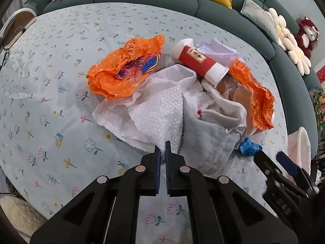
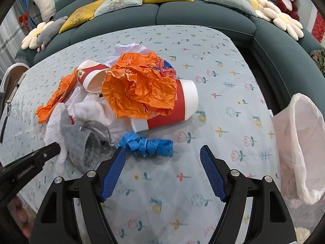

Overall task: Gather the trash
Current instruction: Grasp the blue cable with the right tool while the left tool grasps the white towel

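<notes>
A trash pile lies on the flowered table. It holds a white paper towel (image 1: 154, 111), orange plastic bags (image 1: 126, 69) (image 2: 140, 85), red paper cups (image 1: 201, 63) (image 2: 178, 103), a grey face mask (image 1: 211, 142) (image 2: 85, 140) and a blue crumpled wrapper (image 1: 248, 146) (image 2: 148, 145). My left gripper (image 1: 163, 149) is shut on the near edge of the paper towel. My right gripper (image 2: 162, 154) is open, its fingers on either side of the blue wrapper, just in front of it. The left gripper's tip also shows in the right wrist view (image 2: 51, 148).
A translucent white trash bag (image 2: 298, 142) (image 1: 300, 148) stands open at the table's right edge. A dark green sofa (image 2: 162, 14) with cushions and plush toys wraps the far and right sides. A book (image 1: 18, 28) lies at the far left.
</notes>
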Demonstrator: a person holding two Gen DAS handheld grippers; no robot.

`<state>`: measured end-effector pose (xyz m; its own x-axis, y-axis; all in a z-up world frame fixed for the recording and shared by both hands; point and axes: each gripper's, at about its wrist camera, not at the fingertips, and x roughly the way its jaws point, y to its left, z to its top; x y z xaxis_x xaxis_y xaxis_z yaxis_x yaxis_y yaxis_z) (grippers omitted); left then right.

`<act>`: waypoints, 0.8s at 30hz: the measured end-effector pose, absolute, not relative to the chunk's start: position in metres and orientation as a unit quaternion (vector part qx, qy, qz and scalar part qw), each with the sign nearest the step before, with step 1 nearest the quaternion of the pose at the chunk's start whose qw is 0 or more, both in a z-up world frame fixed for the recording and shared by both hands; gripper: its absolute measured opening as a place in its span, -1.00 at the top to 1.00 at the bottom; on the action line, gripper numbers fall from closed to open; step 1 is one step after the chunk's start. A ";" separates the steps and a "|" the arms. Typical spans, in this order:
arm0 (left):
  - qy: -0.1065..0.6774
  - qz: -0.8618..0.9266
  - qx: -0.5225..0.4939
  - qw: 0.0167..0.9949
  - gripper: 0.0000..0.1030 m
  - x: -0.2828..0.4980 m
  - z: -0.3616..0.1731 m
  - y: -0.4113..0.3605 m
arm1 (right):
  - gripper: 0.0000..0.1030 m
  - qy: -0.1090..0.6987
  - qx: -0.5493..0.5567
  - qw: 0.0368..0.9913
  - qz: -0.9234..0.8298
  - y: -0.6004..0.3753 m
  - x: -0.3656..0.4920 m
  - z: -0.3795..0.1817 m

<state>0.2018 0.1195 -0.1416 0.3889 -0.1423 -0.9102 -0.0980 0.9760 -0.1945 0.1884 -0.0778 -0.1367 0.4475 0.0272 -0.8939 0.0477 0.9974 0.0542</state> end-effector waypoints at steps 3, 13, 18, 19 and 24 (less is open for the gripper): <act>0.553 -0.016 -0.110 0.826 0.93 0.201 -0.140 0.117 | -0.39 0.528 0.035 0.849 -0.002 -0.076 0.195 -0.143; 0.551 -0.015 -0.113 0.827 0.93 0.193 -0.130 0.116 | 0.07 0.539 0.031 0.842 0.026 -0.067 0.200 -0.158; 0.546 -0.020 -0.114 0.830 0.94 0.188 -0.120 0.108 | 0.35 0.537 0.036 0.842 0.030 -0.073 0.191 -0.151; 0.545 -0.022 -0.114 0.831 0.94 0.186 -0.118 0.106 | 0.40 0.536 0.039 0.842 0.030 -0.074 0.188 -0.150; 0.537 -0.036 -0.111 0.836 0.94 0.173 -0.103 0.094 | 0.79 0.533 0.065 0.843 0.032 -0.089 0.170 -0.140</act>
<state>0.1730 0.0937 -0.1032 0.4211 -0.1794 -0.8891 -0.0600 0.9726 -0.2247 0.1702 -0.0886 -0.1398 0.4299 0.1241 -0.8943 0.0148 0.9894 0.1443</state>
